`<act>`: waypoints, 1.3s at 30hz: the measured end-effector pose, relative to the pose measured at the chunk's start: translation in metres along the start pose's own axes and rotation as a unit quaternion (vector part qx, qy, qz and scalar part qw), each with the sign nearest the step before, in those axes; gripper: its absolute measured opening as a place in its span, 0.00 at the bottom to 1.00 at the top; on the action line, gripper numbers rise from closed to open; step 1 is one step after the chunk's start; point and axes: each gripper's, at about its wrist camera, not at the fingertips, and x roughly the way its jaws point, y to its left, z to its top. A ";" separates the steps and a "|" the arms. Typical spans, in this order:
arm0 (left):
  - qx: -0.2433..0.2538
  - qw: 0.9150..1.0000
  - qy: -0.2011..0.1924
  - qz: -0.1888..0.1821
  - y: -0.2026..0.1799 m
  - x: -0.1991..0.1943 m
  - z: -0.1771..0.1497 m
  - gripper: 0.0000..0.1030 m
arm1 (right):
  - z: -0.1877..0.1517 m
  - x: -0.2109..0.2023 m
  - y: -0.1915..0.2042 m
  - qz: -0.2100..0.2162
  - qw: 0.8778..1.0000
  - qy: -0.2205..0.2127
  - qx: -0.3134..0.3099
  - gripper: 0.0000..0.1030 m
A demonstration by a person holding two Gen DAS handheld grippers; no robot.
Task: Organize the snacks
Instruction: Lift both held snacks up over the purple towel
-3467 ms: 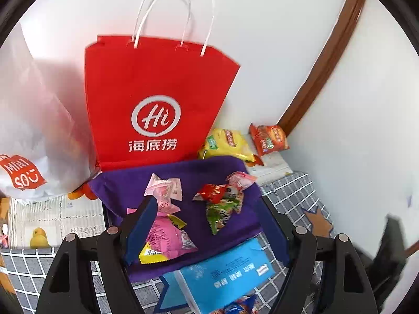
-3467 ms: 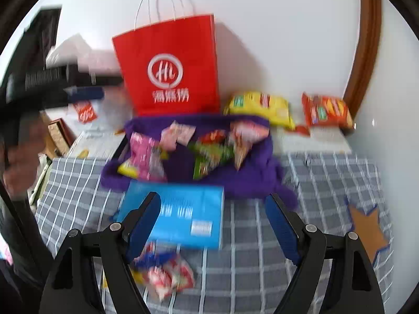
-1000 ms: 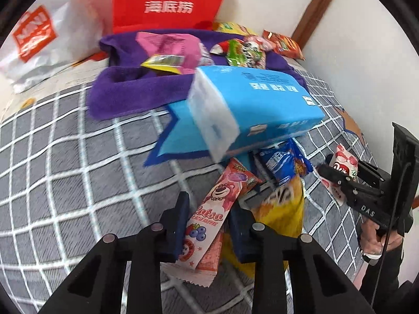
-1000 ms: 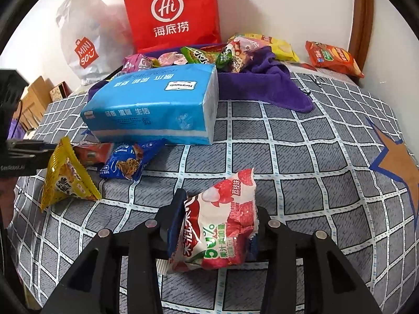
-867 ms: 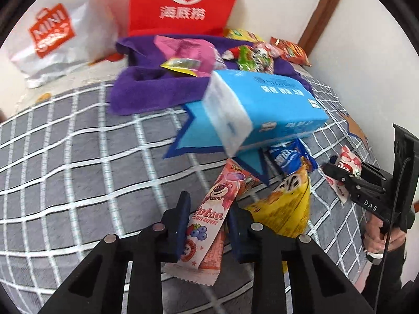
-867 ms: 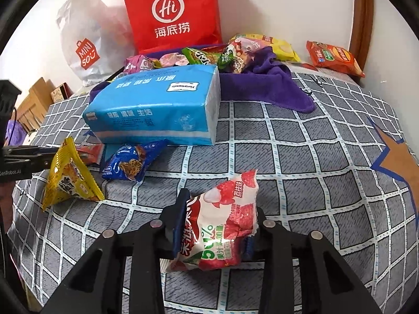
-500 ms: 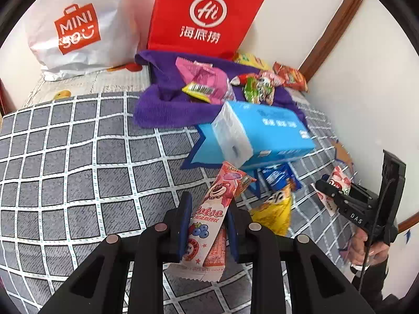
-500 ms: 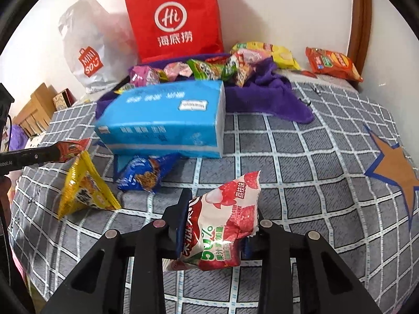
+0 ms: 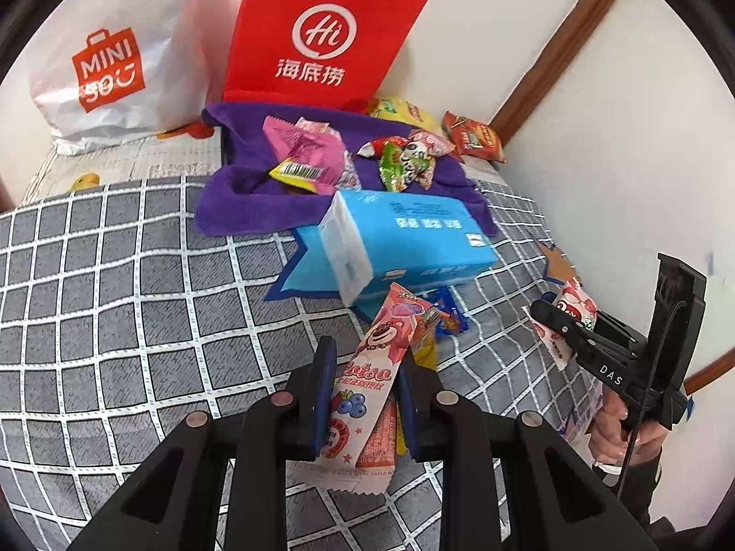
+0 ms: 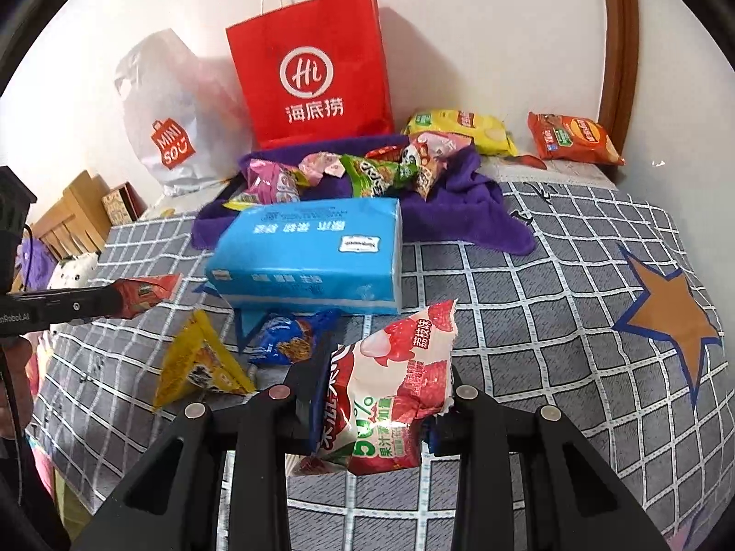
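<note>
snacks up: left gripper (image 9: pixel 363 395) pinches the pink lotso packet (image 9: pixel 374 376), right gripper (image 10: pixel 381 399) pinches the lychee pouch (image 10: pixel 395 385); carry both ahead to the purple towel (image 10: pixel 464 211), clearing the tissue pack (image 10: pixel 312 257).

The blue tissue pack (image 9: pixel 404 238) hides the near edge of the purple towel (image 9: pixel 239 211), the pink snack bar (image 9: pixel 372 381) covers most of the yellow packet (image 10: pixel 202 367) in the left view, and the red bag (image 9: pixel 321 32) loses its handles at that frame's top edge.
</note>
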 end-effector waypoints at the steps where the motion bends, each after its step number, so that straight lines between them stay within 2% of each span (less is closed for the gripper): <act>1: 0.002 1.000 -0.003 0.001 -0.001 -0.002 0.000 0.23 | 0.000 -0.003 0.002 0.003 1.000 -0.002 0.003 0.31; 8: 0.001 0.999 -0.030 -0.015 -0.010 -0.019 0.010 0.23 | 0.014 -0.020 0.018 0.011 1.000 -0.018 -0.001 0.31; 16: 0.004 0.999 -0.052 -0.006 -0.028 -0.027 0.043 0.23 | 0.051 -0.027 0.024 0.030 0.999 -0.034 -0.004 0.31; 26: 0.014 0.997 -0.071 0.012 -0.042 -0.026 0.085 0.23 | 0.095 -0.020 0.019 0.044 0.998 -0.047 -0.022 0.31; 39: -0.001 0.997 -0.073 0.013 -0.035 -0.018 0.117 0.23 | 0.132 0.013 0.018 0.055 0.998 -0.036 -0.022 0.31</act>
